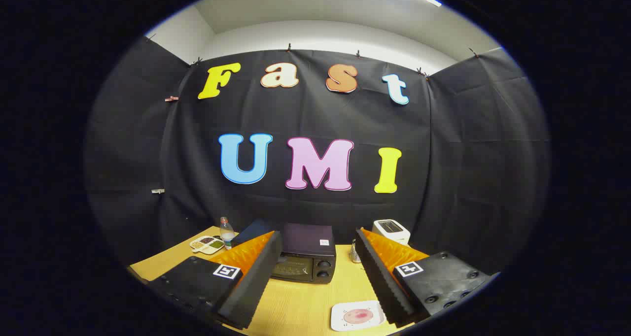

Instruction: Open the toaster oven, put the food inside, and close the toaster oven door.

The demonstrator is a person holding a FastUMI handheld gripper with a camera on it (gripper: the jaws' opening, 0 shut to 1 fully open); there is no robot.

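We note the gripper (318, 262) held well above the wooden table (300, 306), its two fingers spread wide apart with nothing between them and no contact with anything. Seen through the gap between the fingers, and beyond their tips, stands the toaster oven (306, 258), dark, with its glass door shut and two knobs down the side nearer the right finger. The door handle is too dim to make out.

Nearer to us, just inside the right finger and on the table, lies a white plate (357, 316) carrying a round pinkish piece of food (359, 316); we take this as the item to load. Out past the left finger sit a divided snack tray (208, 245) and a small bottle (227, 232); past the right finger, a white toaster (391, 231) and a small metal object we cannot identify.

Judgement: nothing is yet done; door opening comes first.

Risks from here:
- Pulling the door with a poor hold may slide the light oven across the table.
- The door, swinging down, could strike the plate if it reaches that far.
- The flat food may slip when pinched.
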